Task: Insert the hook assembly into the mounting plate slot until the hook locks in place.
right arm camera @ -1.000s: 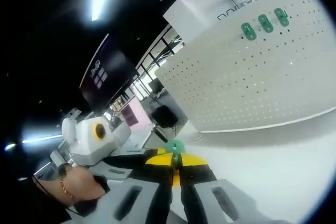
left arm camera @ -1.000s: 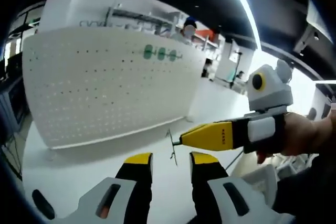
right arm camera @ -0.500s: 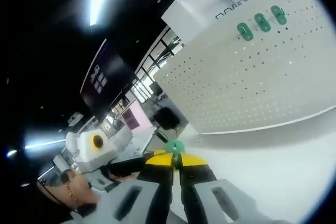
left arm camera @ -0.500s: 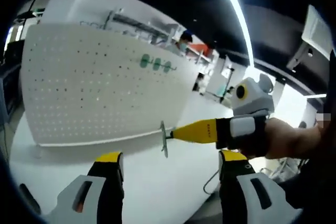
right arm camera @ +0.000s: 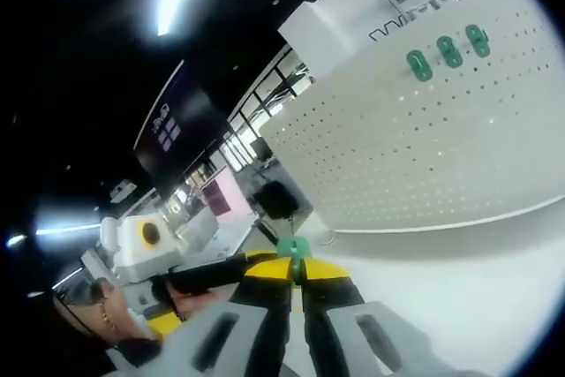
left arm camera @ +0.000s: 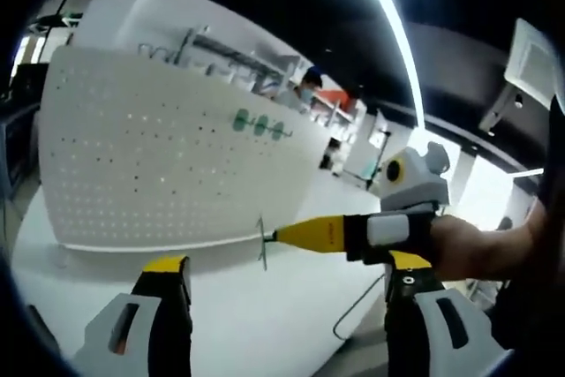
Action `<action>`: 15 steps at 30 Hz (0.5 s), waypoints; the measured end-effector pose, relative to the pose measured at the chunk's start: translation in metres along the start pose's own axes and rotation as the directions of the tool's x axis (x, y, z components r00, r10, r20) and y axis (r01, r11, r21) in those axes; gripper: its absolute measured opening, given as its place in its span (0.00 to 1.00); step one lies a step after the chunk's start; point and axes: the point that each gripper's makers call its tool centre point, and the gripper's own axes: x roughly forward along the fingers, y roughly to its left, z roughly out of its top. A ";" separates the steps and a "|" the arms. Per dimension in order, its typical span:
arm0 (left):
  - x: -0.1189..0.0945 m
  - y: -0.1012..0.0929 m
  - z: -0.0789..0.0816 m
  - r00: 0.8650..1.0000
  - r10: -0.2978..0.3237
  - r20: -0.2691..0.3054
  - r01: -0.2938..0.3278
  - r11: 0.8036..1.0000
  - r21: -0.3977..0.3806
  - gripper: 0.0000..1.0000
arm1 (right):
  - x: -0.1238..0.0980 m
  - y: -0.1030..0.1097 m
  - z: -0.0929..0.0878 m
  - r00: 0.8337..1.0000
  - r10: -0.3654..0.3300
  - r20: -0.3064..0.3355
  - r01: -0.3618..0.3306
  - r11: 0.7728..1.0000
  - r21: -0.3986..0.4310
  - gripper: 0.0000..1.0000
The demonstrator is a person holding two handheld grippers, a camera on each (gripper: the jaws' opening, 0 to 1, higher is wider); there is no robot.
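Observation:
The white pegboard mounting plate stands upright on a white table, and I see it again in the right gripper view. Three green hook pieces sit in a row near its top. My right gripper is shut on a hook assembly with a green head. In the left gripper view it comes in from the right, holding the thin metal hook in the air, short of the plate's lower right part. My left gripper stands wide open below it, holding nothing.
The white table runs in front of the plate, and a thin wire loop lies on it near my left gripper. A person's hand grips the right gripper. Shelving and a person stand behind the plate.
My left gripper's jaws have spread from a narrow gap to wide open. The right gripper still holds the hook and sits slightly further left in the left gripper view.

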 end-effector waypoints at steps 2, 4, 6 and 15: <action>0.001 -0.001 0.001 1.000 -0.007 0.002 0.007 1.000 0.006 0.97 | 0.000 0.000 0.000 1.000 -0.001 0.000 0.001 1.000 -0.003 0.00; 0.001 -0.003 0.002 1.000 -0.014 0.002 0.014 1.000 0.011 0.97 | 0.001 0.000 0.001 1.000 -0.002 0.001 0.002 1.000 -0.007 0.00; 0.001 -0.005 0.001 1.000 -0.019 0.002 0.019 1.000 0.016 0.98 | 0.001 -0.001 0.000 1.000 -0.006 0.002 0.006 1.000 -0.013 0.00; 0.001 -0.011 -0.006 0.999 -0.035 -0.014 0.036 0.999 0.034 1.00 | 0.001 -0.008 0.001 0.999 -0.028 0.016 0.028 0.999 -0.026 0.00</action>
